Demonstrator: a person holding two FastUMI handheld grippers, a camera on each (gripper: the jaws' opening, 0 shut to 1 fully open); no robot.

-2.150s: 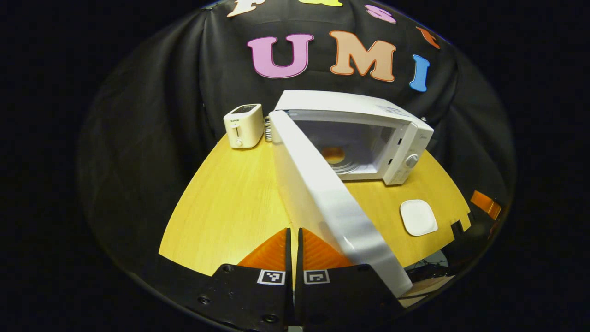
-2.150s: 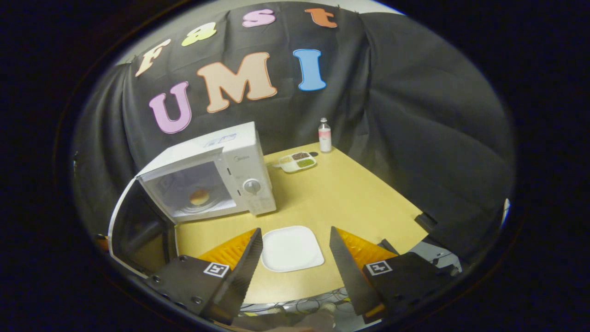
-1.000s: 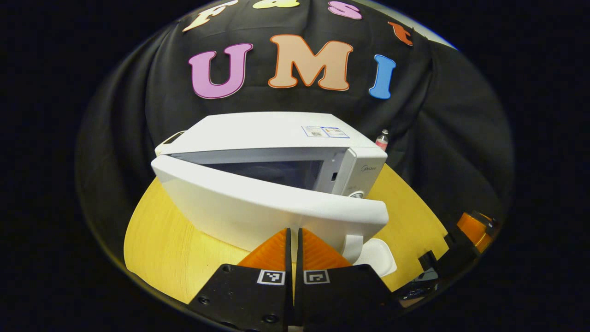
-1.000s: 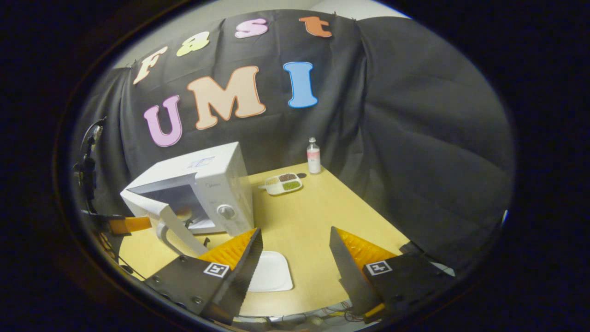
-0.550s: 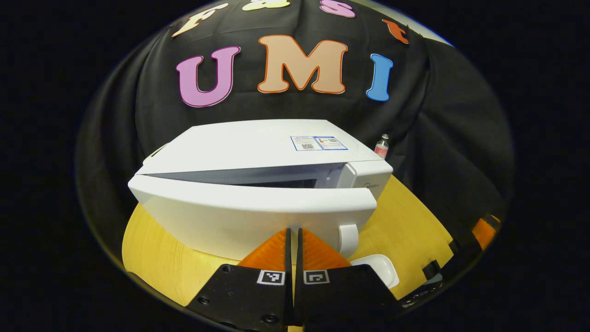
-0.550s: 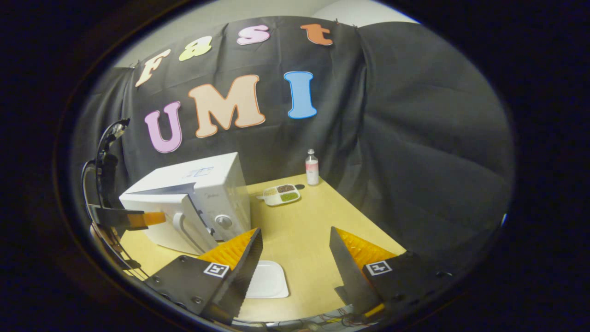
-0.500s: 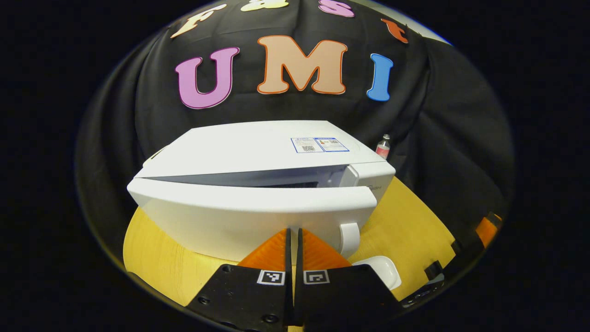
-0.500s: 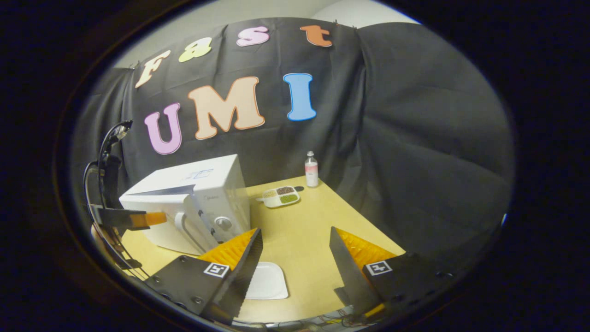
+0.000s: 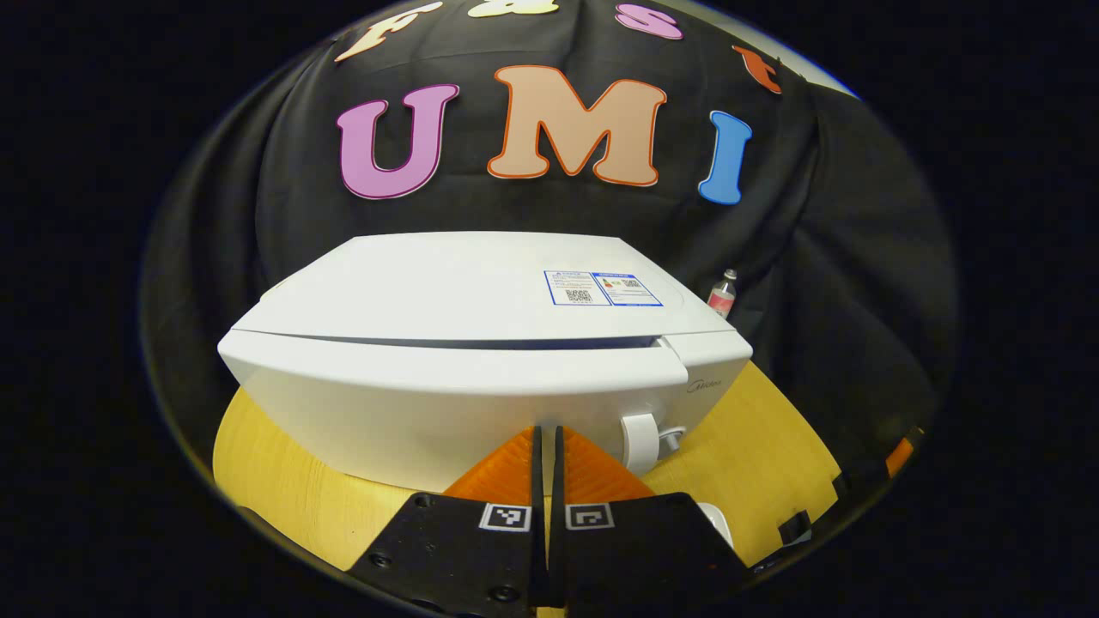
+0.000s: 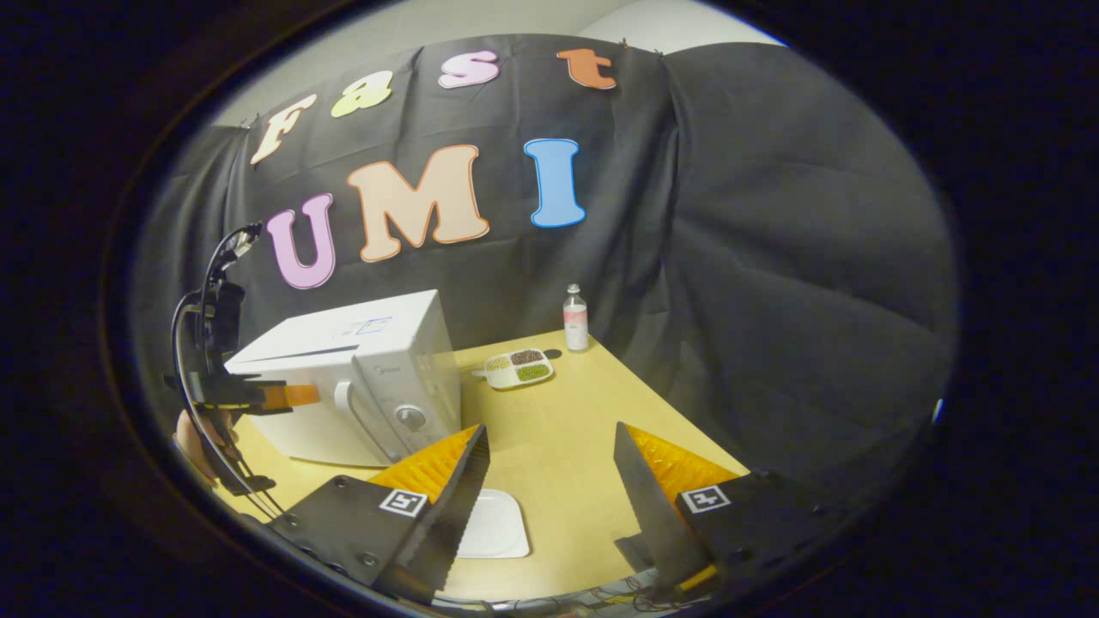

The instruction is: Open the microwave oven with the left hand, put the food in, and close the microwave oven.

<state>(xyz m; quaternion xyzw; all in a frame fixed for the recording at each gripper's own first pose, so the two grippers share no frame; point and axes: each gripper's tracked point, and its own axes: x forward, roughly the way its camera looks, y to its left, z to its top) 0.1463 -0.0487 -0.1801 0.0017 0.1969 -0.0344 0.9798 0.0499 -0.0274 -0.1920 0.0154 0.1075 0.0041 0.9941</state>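
Observation:
The white microwave stands right in front of my left gripper. Its door lies against the body, with only a thin dark seam along the top edge. My left gripper is shut with nothing between its fingers, and its tips rest on the door front, just left of the door handle. The food is hidden inside. In the right gripper view the microwave sits at the left, with the left gripper at its door. My right gripper hangs open above the table, holding nothing.
An empty white plate lies on the wooden table under my right gripper's left finger. A compartment tray of food and a small bottle stand at the back edge. A hand holds the left gripper.
The microwave door has swung from wide open to against the body, pushed by my shut left gripper. My right gripper has drawn back from the plate and stays open.

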